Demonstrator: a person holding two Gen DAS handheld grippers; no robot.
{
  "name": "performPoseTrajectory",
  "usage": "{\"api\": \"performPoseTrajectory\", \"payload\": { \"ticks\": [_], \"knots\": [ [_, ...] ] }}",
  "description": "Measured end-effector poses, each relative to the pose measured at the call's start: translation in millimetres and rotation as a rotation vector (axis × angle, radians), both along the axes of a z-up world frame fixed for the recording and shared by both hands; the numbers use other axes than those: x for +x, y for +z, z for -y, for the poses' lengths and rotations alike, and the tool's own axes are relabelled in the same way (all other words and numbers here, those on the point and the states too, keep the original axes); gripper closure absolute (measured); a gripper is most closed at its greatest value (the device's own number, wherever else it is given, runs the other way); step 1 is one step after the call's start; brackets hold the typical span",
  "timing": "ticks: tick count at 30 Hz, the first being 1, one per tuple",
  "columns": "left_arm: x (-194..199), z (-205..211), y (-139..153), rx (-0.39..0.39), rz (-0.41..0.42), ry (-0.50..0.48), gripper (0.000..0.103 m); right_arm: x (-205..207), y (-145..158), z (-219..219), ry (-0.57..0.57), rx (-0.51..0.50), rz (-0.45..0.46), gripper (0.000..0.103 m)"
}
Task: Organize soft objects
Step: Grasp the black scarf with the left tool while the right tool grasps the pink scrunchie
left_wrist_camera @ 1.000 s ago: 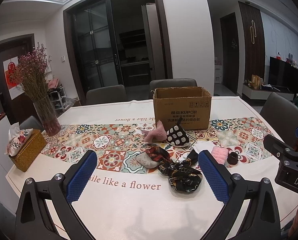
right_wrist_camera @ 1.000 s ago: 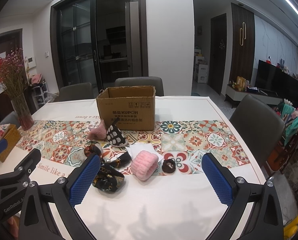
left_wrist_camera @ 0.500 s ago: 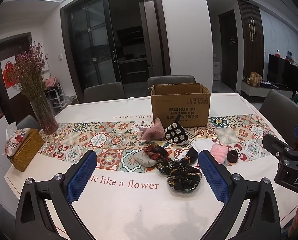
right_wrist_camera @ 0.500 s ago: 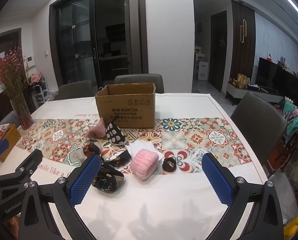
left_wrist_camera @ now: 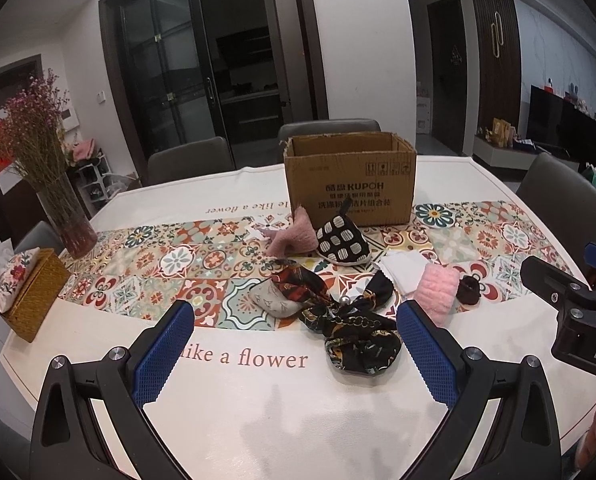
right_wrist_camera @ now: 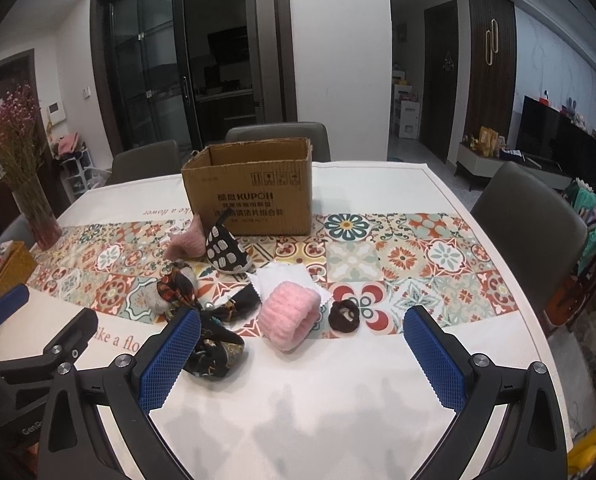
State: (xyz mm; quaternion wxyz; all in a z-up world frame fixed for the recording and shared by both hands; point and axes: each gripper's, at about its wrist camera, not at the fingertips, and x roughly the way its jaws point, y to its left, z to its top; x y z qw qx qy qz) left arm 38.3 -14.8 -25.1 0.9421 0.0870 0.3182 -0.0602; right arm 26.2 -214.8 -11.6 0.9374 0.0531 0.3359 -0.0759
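Both grippers point(left_wrist_camera: 295, 350) point(right_wrist_camera: 302, 354) agape — empty, cardboard box point(right_wrist_camera: 253, 188) interior unseen

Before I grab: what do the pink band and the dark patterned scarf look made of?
The pink band looks like plush fleece or terry: matte, fuzzy, ribbed surface. The dark patterned scarf looks like a satin or silky weave: thin, crumpled folds with a slight sheen and printed chain motifs. The actual fibre can't be told from here.

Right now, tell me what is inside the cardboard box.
The cardboard box stands open at the top. Only the upper inner walls show, brown and bare. The floor of the box is hidden by its front wall in both views, so any contents cannot be seen.
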Motion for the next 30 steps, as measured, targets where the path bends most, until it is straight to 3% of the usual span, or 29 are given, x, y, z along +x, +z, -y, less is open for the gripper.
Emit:
{"api": "performPoseTrajectory", "payload": {
  "ticks": [30],
  "knots": [
    [87.2, 4.7, -85.2, -0.003, -0.234, -0.199, 0.006, 84.1, -72.3, -4.4, -0.100, 0.066, -0.190, 0.001]
  ]
}}
